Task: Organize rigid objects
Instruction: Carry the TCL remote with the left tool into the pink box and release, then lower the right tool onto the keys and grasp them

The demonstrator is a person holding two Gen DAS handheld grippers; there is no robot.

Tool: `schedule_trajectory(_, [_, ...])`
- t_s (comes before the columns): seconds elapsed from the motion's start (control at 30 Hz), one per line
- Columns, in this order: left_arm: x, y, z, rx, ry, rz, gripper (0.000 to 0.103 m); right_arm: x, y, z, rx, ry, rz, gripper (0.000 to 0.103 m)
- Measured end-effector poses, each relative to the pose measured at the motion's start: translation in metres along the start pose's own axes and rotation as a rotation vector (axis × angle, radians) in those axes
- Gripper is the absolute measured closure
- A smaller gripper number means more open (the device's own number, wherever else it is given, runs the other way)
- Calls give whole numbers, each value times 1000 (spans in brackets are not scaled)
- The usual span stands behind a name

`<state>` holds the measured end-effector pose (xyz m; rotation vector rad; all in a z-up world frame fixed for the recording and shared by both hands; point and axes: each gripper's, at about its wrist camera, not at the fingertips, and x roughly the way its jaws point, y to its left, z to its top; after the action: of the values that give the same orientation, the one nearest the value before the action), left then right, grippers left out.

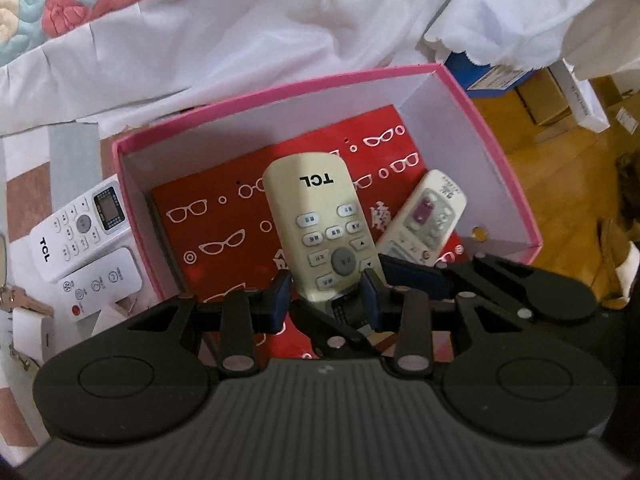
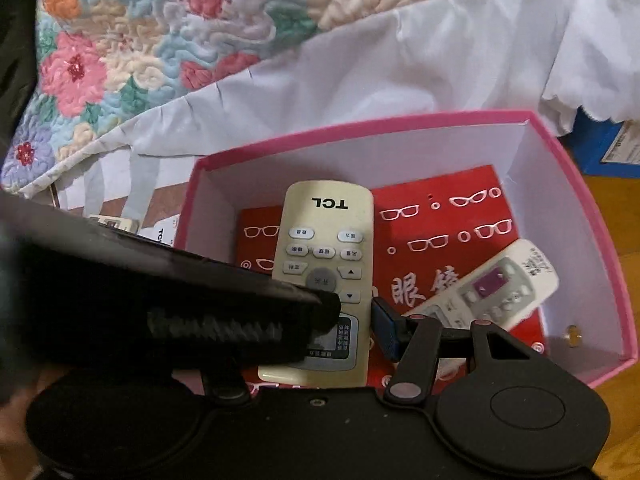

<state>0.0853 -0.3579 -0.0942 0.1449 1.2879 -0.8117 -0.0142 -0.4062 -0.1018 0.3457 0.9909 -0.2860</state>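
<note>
A pink box [image 1: 280,90] holds a red glasses case [image 1: 224,216], a small white remote with a purple screen [image 1: 426,220] and a cream TCL remote [image 1: 316,216]. My left gripper [image 1: 326,300] is shut on the near end of the cream TCL remote, which slopes down into the box. In the right wrist view the same remote [image 2: 324,256] lies in the box [image 2: 360,132] over the red case [image 2: 440,224]. My right gripper [image 2: 356,320] is open beside it; its right pad [image 2: 384,320] is clear of the remote, and the left gripper's body hides its left finger.
Two white remotes [image 1: 76,232] [image 1: 98,280] lie on the cloth left of the box, with keys [image 1: 16,296] beside them. A floral quilt [image 2: 140,28] and white sheet [image 2: 400,60] lie behind. Cardboard boxes [image 1: 540,96] stand on the wood floor to the right.
</note>
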Motion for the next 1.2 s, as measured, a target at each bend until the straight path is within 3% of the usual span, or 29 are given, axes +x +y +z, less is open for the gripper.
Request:
schedule_trajectory(0.23, [24,2,-2,-40,94,32,68,22,-11,-7,-33,92,59,42])
schedule_trajectory(0.47, [40,-7,-9,-92,124,-4,69,23,-3,-17,-96,162,-61,43])
schedule_trajectory(0.6, [46,-11,-14,-75,108,25,64,29,-11,-24,-48,177,-41,43])
schedule_trajectory(0.7, [33,-6,-19,-35,79,22,62,7,-9,-27,-24,104,-39,39])
schedule_trajectory(0.83, [-7,6,-24,10,41,-48,59,-34,4,-27,-39,6,4,38])
schedule_trajectory(0.97, [-59,14,-29,67,-33,-45,58,-64,33,-42,-90,-121,-78,38])
schedule_trajectory(1.03, [-82,20,-31,84,-55,-46,57,-76,51,-50,-89,-188,-53,38])
schedule_trajectory(1.2, [-135,43,-41,130,-112,4,57,-92,87,-51,-118,-232,57,38])
